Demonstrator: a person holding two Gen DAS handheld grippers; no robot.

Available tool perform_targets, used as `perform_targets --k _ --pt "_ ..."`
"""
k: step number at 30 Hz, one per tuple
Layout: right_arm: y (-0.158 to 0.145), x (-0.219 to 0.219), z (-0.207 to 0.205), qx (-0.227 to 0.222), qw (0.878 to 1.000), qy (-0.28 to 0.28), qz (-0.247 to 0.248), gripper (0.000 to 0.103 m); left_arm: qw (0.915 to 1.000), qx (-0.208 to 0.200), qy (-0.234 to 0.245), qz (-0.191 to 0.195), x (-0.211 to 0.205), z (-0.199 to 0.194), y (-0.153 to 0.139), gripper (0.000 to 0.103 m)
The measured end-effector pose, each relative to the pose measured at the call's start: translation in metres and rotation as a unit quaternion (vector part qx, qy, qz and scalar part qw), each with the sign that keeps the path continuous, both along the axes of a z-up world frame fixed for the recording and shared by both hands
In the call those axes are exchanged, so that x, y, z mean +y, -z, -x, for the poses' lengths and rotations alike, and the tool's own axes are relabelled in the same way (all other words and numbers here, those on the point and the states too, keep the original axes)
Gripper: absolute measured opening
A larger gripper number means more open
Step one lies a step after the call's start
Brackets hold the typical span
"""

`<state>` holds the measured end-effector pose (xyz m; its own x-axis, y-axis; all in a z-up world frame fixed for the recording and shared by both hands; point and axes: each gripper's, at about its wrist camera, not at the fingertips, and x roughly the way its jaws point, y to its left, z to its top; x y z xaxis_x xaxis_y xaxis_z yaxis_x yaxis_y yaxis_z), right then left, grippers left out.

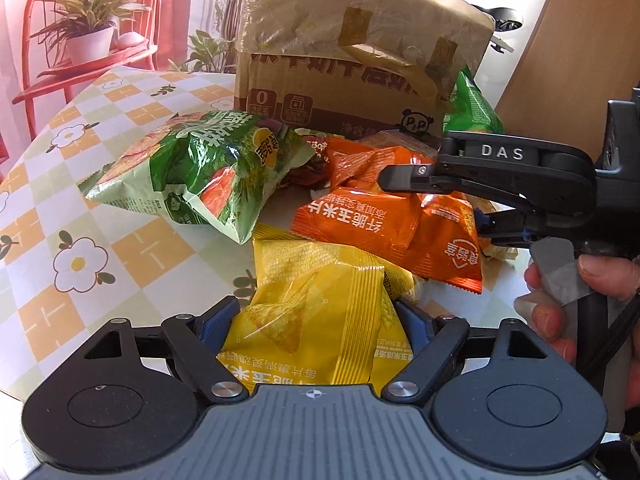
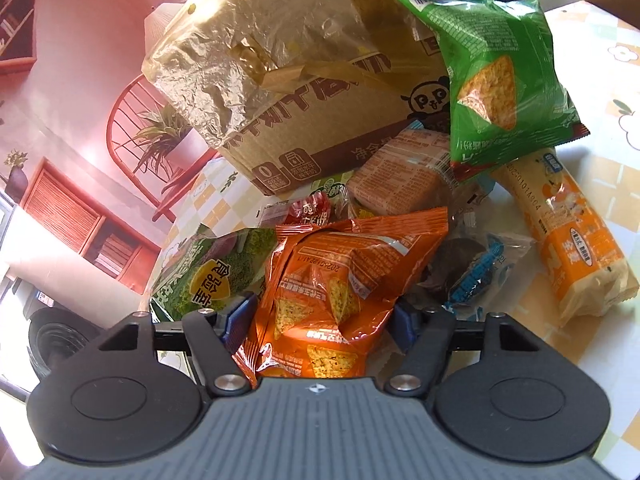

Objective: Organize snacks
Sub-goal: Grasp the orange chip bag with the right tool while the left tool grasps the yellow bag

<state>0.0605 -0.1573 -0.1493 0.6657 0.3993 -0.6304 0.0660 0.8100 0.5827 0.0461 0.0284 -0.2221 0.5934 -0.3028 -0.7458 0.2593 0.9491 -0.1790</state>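
A crinkled orange foil chip packet [image 2: 336, 280] lies crosswise between the blue pads of the right hand-held gripper [image 2: 320, 320], clamped; the left hand-held gripper [image 1: 316, 320] clamps a yellow chip packet [image 1: 320, 304] on the checked surface [image 1: 80, 216], before a cardboard box [image 2: 320, 80].

Flowered checked tablecloth [image 1: 80, 240]; red chair [image 1: 80, 20]; potted plant [image 1: 90, 20] on it.

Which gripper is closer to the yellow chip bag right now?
Left. The left gripper has the yellow chip bag between its fingers, pads at the bag's sides. The right gripper is farther back, over the orange chip bag, which sits between its fingers.
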Motion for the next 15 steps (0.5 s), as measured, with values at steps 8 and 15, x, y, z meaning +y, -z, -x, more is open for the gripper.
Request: perform_targets --k 8,15 --pt "-0.016 -0.017 0.027 -0.031 0.999 0.010 0.040 0.067 0.9993 -0.016 -0.028 -0.018 -0.005 -0.004 -0.011 0.085" --pt "-0.017 -0.033 0.042 -0.027 0.999 0.023 0.030 0.066 0.9990 -0.032 -0.028 -0.015 -0.014 0.002 -0.025 0.085"
